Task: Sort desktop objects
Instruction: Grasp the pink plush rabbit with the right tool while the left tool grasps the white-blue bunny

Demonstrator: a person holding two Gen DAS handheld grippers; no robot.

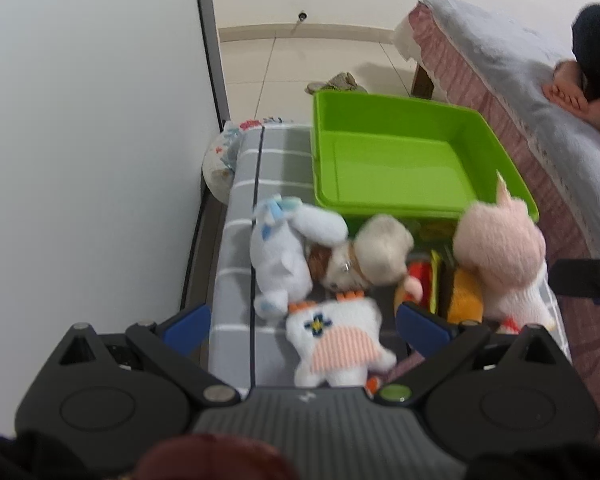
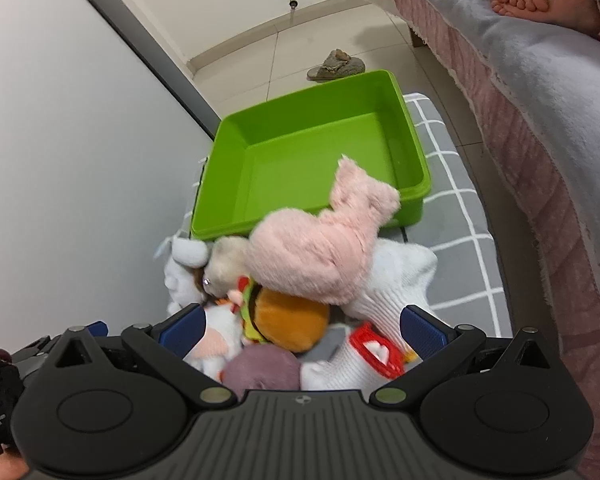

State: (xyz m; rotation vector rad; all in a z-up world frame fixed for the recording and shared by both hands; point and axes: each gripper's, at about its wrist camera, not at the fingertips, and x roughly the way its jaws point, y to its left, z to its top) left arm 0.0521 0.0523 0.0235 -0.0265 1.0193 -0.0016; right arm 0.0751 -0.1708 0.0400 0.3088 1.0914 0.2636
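The surface [image 1: 240, 216] is a grey pad with white grid lines; the green bin [image 1: 400, 156] sits at its far end; just in front of the bin lies a heap of plush toys [image 1: 340, 272], a pale blue-and-white one [image 1: 280, 256] leftmost, a pink one [image 1: 500, 248] rightmost, both beside the bin's near wall.

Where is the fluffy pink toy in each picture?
Left wrist view: the pink plush toy is at the right of the pile, at the near right corner of the green bin.
Right wrist view: the pink plush toy is in the middle, on top of the pile, its head overlapping the bin's near rim.
Shared landmark: the green bin.
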